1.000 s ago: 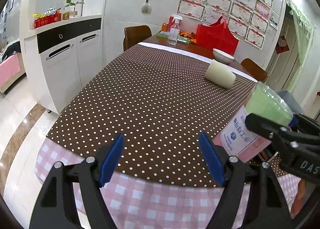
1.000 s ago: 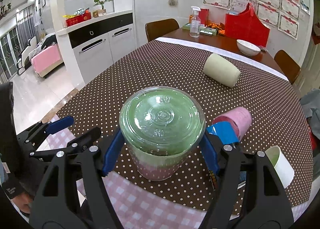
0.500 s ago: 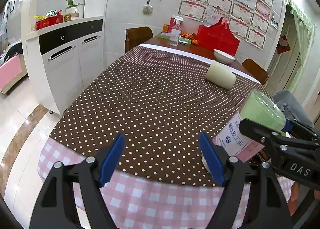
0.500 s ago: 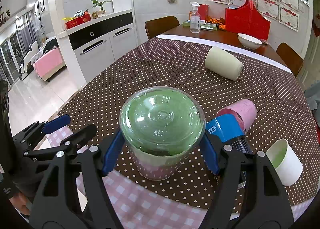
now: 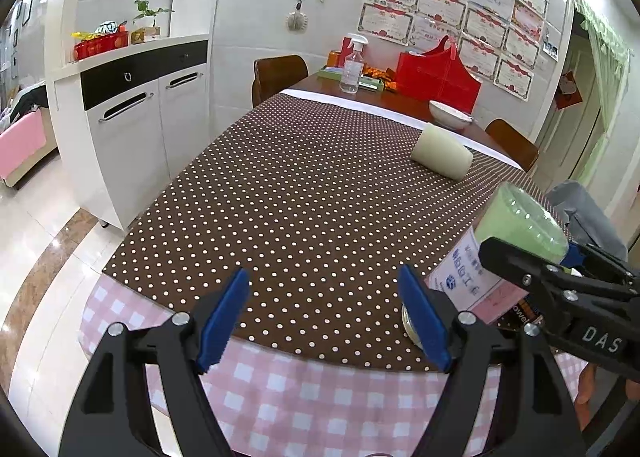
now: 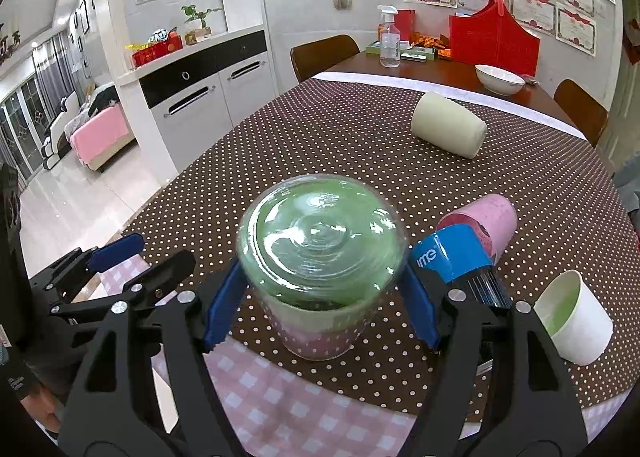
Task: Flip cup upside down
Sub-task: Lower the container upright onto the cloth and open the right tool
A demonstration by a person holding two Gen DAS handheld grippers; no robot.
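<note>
A clear plastic cup (image 6: 320, 249) with green and pink layers and a white label stands upside down, its base toward the camera, its rim at the table near the front edge. My right gripper (image 6: 320, 293) is shut on the cup, blue pads on both sides. In the left wrist view the cup (image 5: 504, 249) leans at the right, held by the right gripper (image 5: 560, 269). My left gripper (image 5: 324, 317) is open and empty over the table's front edge, left of the cup.
On the brown polka-dot tablecloth (image 6: 360, 145) lie a cream cup (image 6: 448, 129) on its side, a pink cup (image 6: 480, 225) on its side, a blue-labelled item (image 6: 456, 257) and a white cup (image 6: 572, 321) tilted. A bowl (image 6: 498, 79), spray bottle (image 6: 389, 43) and red bag (image 6: 492, 41) stand at the far end.
The right gripper with the cup has shifted slightly back and down toward the table's front edge. The left gripper has drawn back a little and stays open.
</note>
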